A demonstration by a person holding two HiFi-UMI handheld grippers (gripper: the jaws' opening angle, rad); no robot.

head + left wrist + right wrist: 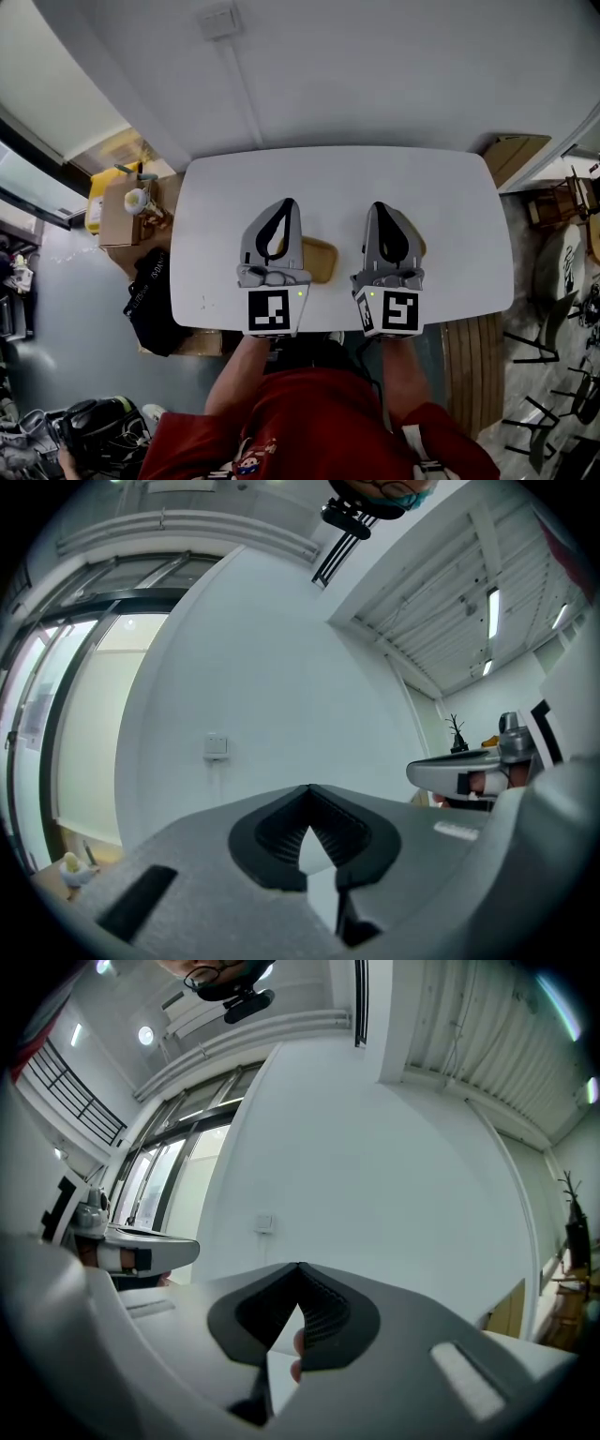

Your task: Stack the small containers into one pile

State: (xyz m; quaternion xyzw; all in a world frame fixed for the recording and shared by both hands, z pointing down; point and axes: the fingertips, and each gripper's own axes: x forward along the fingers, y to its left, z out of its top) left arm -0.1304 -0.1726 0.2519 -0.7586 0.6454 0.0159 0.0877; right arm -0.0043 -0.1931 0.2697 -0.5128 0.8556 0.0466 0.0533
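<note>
In the head view a tan shallow container (320,261) lies on the white table (337,178), half hidden under my left gripper (287,202). A sliver of a second tan container (423,247) shows at the edge of my right gripper (379,206). Both grippers hover side by side over the table's near half, pointing away from me at the wall. Each one's jaws meet at the tip with nothing between them. The left gripper view (309,787) and the right gripper view (298,1266) show only shut jaws against the white wall, no container.
Left of the table stand a cardboard box (120,214) and a black bag (150,298). A wooden board (514,156) leans at the far right corner, and chairs (555,272) stand to the right. A wall socket (216,746) sits on the wall ahead.
</note>
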